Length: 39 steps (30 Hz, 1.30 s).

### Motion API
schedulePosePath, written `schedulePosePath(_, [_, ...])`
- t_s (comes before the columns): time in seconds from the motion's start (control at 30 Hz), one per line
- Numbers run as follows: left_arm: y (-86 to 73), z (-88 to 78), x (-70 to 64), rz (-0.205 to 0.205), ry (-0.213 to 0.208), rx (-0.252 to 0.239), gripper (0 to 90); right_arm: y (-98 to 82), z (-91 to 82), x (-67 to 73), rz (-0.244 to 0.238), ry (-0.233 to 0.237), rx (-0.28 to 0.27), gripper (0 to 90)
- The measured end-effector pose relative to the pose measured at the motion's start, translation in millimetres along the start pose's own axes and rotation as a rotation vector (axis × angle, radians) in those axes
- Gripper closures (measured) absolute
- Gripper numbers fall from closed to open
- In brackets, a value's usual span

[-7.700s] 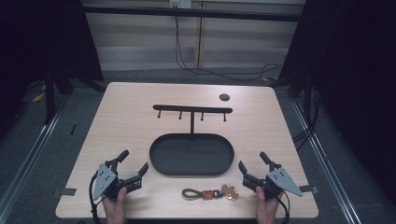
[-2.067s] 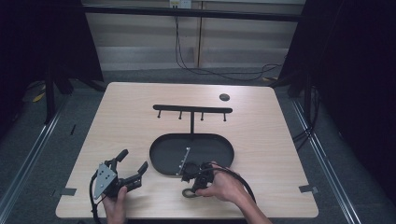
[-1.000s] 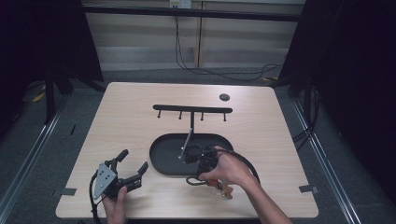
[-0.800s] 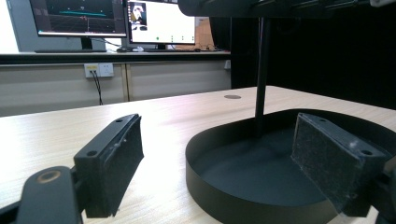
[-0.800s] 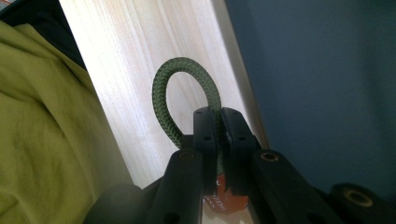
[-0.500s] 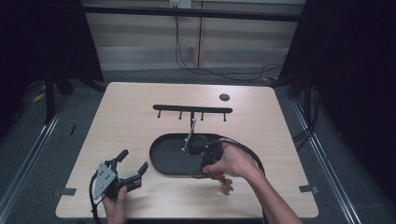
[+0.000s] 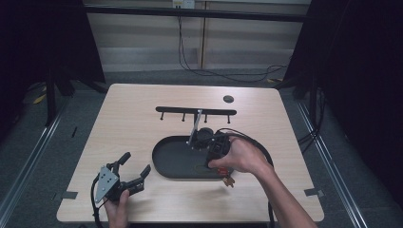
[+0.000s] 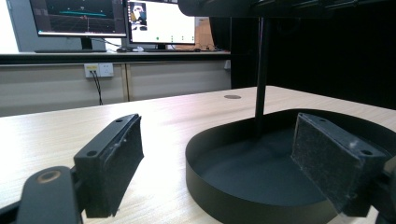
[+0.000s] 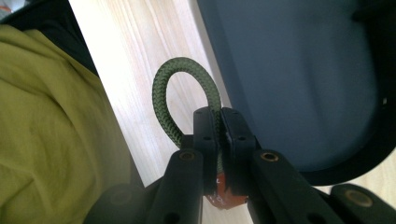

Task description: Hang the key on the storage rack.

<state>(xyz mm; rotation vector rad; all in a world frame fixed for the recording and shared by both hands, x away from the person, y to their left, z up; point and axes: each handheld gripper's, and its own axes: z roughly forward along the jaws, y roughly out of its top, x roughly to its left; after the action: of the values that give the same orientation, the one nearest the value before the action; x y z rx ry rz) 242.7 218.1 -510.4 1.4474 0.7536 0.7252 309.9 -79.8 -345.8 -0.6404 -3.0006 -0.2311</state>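
Green braided cord loop (image 9: 180, 95) sits pinched between the right gripper (image 9: 219, 126) jaws, which are pressed together on one side of the loop; the rest of the loop arcs free above the jaw tips. Reddish-brown piece (image 9: 223, 195) shows low between the jaws, at the loop's base; can't tell what it is from the right gripper view. In the high view a small reddish-brown end (image 7: 229, 180) hangs below the right hand (image 7: 240, 156), just off the near rim of the black oval tray (image 7: 176, 159). Right gripper is over the tray's right part, near the stand's post (image 7: 195, 128). Stand is a black T-shaped hook rack (image 7: 196, 110) rising from the tray. Left gripper (image 7: 134, 167) rests on the wooden table (image 7: 128, 123) at the near left, jaws spread wide with nothing between them, pointing toward the tray; its own view looks across the tray rim (image 8: 219, 196) at the post (image 8: 261, 79). Small dark disc (image 7: 228, 99) lies on the table at the far side, well apart from everything.
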Motion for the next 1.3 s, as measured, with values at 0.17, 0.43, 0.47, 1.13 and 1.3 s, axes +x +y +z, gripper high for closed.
schedulePosePath(0.17, [0.0,0.0,-0.1,-0.001,0.0,0.0,16.1,2.4,-8.7,-2.8,0.003,-0.008,-0.003,85.6])
schedulePosePath(0.43, [0.0,0.0,-0.1,-0.002,0.001,0.001,16.1,8.3,-18.3,-6.2,-0.002,-0.008,-0.012,85.6])
schedulePosePath(0.47, [0.0,0.0,-0.1,-0.002,0.0,0.001,16.1,9.4,-19.6,-7.2,-0.007,-0.009,-0.013,85.6])
schedulePosePath(1.13, [0.0,-0.1,-0.1,-0.001,0.0,0.001,16.1,21.5,-52.8,-26.6,0.007,-0.019,-0.064,85.6])
schedulePosePath(1.3, [0.0,0.0,-0.1,-0.002,0.0,0.0,16.1,22.4,-62.9,-32.2,0.021,-0.028,-0.09,85.6])
